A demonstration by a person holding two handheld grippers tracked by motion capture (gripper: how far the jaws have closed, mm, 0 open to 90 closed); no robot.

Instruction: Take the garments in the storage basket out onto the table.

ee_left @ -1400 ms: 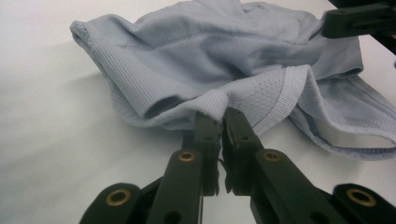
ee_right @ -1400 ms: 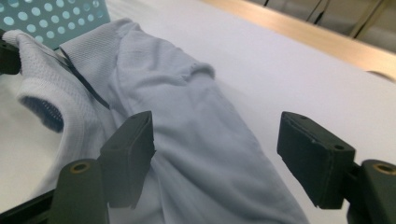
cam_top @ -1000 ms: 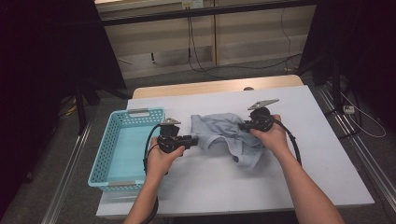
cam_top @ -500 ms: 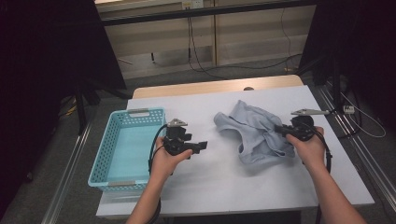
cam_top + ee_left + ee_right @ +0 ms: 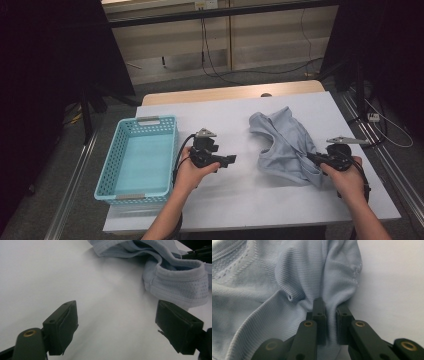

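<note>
The pale blue garment (image 5: 282,145) is lying crumpled on the white desk (image 5: 240,200), and its near corner is sitting clamped in the right tongs (image 5: 314,158), probably so that one edge stays fixed while the cloth is being spread or folded. The left tongs (image 5: 231,159) are hovering well apart from the cloth; their jaws have just been opening and are standing wide with nothing between them, likely preparing for a new grip. Beyond the left tongs, the turquoise basket (image 5: 112,165) is waiting, perhaps to receive the garment.
</note>
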